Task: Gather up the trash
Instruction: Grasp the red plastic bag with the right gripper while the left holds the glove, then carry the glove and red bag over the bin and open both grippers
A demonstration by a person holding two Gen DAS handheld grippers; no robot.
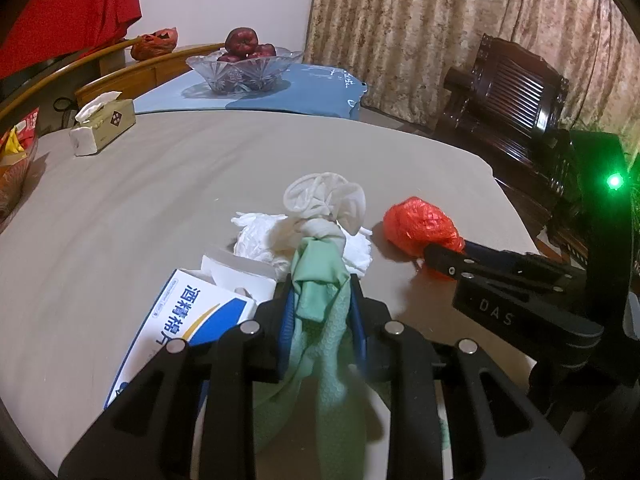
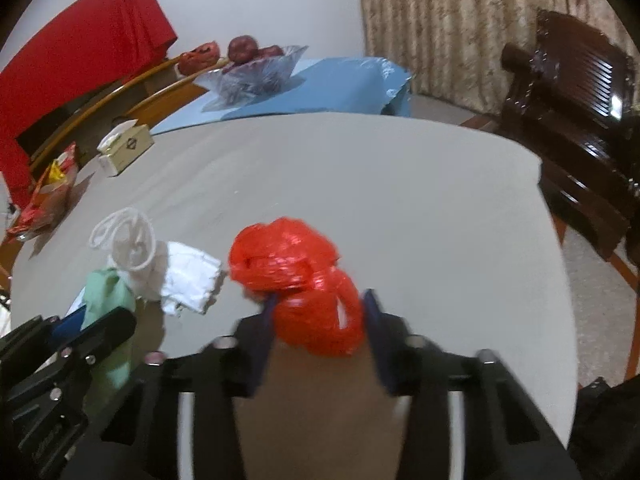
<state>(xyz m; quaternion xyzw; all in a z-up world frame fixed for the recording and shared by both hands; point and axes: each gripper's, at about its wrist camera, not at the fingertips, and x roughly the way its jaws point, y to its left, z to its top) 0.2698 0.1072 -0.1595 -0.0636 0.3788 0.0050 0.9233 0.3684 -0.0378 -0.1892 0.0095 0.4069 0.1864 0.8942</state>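
Note:
A crumpled red plastic bag [image 2: 288, 256] lies on the grey table [image 2: 400, 184], right of centre. My right gripper [image 2: 320, 300] has its blue pads against both sides of the bag's near part, shut on it; the left wrist view shows the right gripper [image 1: 434, 256] at the red plastic bag [image 1: 416, 224]. My left gripper [image 1: 322, 288] is shut on a pale green bag [image 1: 316, 276] with a white knotted top [image 1: 324, 196]. Crumpled white tissue [image 1: 260, 240] and an open white and blue box [image 1: 192, 312] lie beside the green bag.
A tissue box [image 1: 106, 126] and a red snack packet [image 1: 16, 152] sit at the table's far left. A glass bowl of apples [image 1: 244, 66] stands on a blue mat [image 1: 312, 92] at the back. A dark wooden chair [image 1: 512, 96] stands beyond the table's right edge.

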